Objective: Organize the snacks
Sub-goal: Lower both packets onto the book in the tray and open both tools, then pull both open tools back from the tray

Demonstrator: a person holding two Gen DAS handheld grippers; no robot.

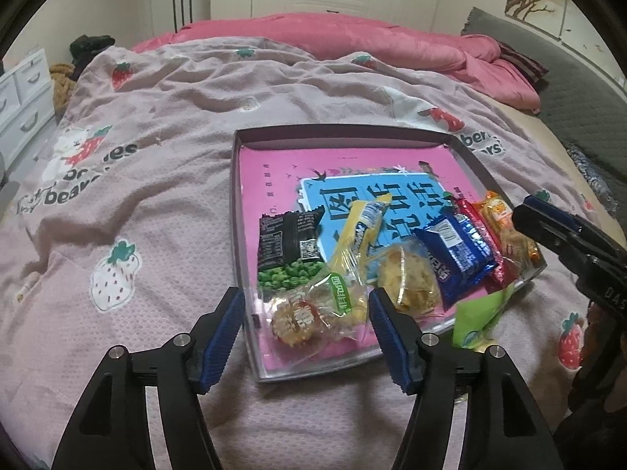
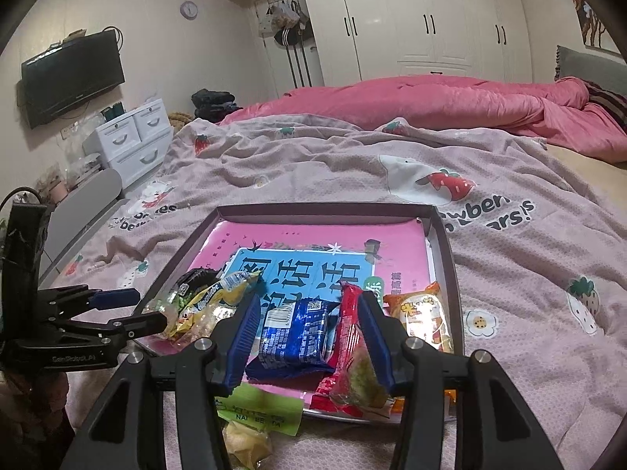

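A shallow box lid (image 1: 345, 133) (image 2: 443, 243) lies on the bed with a pink and blue book inside. Several snacks sit along its near edge: a black and green pea packet (image 1: 288, 250), a yellow bar (image 1: 358, 231), clear-wrapped pastries (image 1: 309, 313), a round cookie (image 1: 409, 278), a blue biscuit pack (image 1: 460, 252) (image 2: 298, 331), a red pack (image 2: 350, 333), an orange pack (image 1: 503, 227) (image 2: 425, 317). A green packet (image 1: 480, 313) (image 2: 260, 411) hangs over the near rim. My left gripper (image 1: 305, 309) is open above the pastries. My right gripper (image 2: 305, 333) is open around the blue pack.
The bed has a pink strawberry-print cover (image 1: 137, 196) and a rumpled pink duvet (image 1: 352, 39) behind. White drawers (image 2: 133, 137) and a wall TV (image 2: 72, 74) stand at the left. Wardrobes (image 2: 423, 15) line the far wall. A grey headboard (image 1: 568, 117) is at the right.
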